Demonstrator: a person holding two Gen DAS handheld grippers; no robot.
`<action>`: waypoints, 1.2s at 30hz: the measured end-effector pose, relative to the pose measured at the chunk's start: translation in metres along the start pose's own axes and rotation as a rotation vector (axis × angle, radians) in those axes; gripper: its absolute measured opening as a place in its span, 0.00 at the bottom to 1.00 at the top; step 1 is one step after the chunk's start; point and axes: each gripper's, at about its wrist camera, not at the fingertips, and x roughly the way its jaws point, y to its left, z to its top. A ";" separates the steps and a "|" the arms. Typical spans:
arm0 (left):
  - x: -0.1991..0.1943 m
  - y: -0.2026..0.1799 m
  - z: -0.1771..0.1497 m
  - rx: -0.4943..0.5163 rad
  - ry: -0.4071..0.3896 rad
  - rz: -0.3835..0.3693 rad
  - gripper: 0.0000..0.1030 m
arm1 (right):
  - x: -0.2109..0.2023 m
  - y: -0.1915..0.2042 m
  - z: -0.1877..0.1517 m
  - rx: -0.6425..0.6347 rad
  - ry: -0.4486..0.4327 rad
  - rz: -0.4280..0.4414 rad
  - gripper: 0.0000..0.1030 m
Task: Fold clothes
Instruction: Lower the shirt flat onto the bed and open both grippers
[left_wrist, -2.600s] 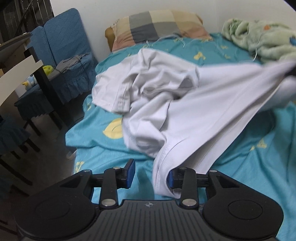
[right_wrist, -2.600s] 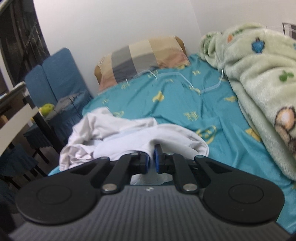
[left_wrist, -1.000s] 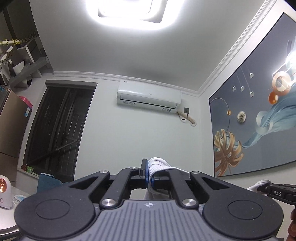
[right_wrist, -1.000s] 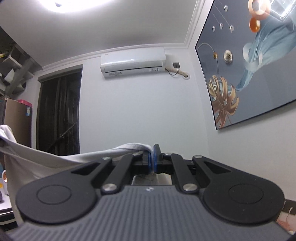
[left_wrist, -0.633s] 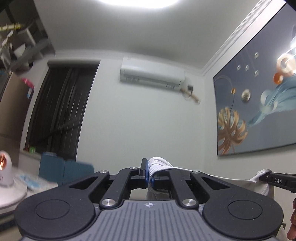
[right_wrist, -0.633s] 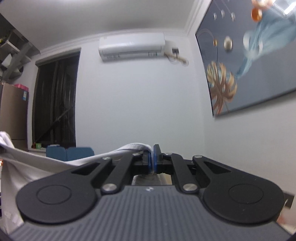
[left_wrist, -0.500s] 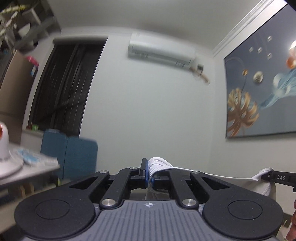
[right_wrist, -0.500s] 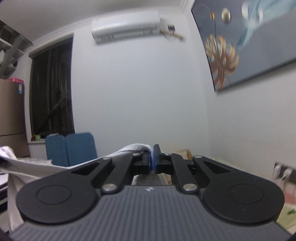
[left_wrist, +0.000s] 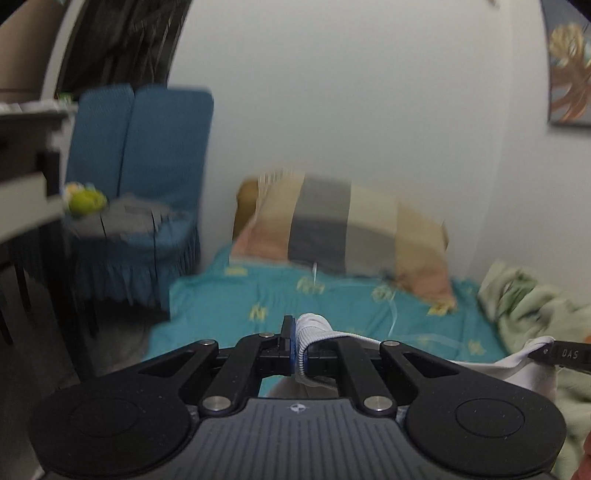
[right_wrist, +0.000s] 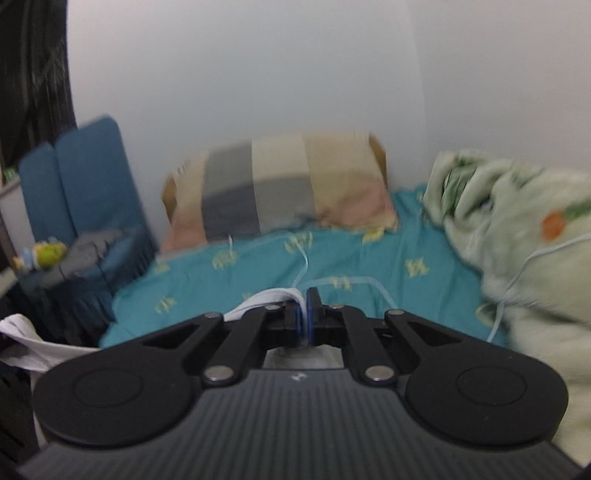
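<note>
Both tongs, left (left_wrist: 297, 345) and right (right_wrist: 303, 319), grip the white garment (left_wrist: 517, 363). They have swung down from ceiling toward the bed (right_wrist: 258, 280). Spreading it flat likely follows.

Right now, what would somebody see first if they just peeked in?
Probably the checked pillow propped against the wall at the head of the teal bed. Close up, both grippers, left and right, pinch a white shirt. A fluffy green blanket is heaped on the right.

Dim, flat indoor light; heavy motion blur (claws sharp); fisheye-bent edges.
</note>
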 end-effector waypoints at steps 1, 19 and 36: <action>0.029 0.001 -0.010 0.004 0.029 0.007 0.04 | 0.026 -0.004 -0.008 -0.004 0.028 0.000 0.06; 0.095 0.044 -0.036 -0.048 0.274 -0.095 0.58 | 0.093 -0.043 -0.059 0.058 0.204 0.144 0.74; -0.209 0.115 -0.068 -0.211 0.185 -0.183 0.76 | -0.201 -0.027 -0.073 0.101 0.117 0.216 0.75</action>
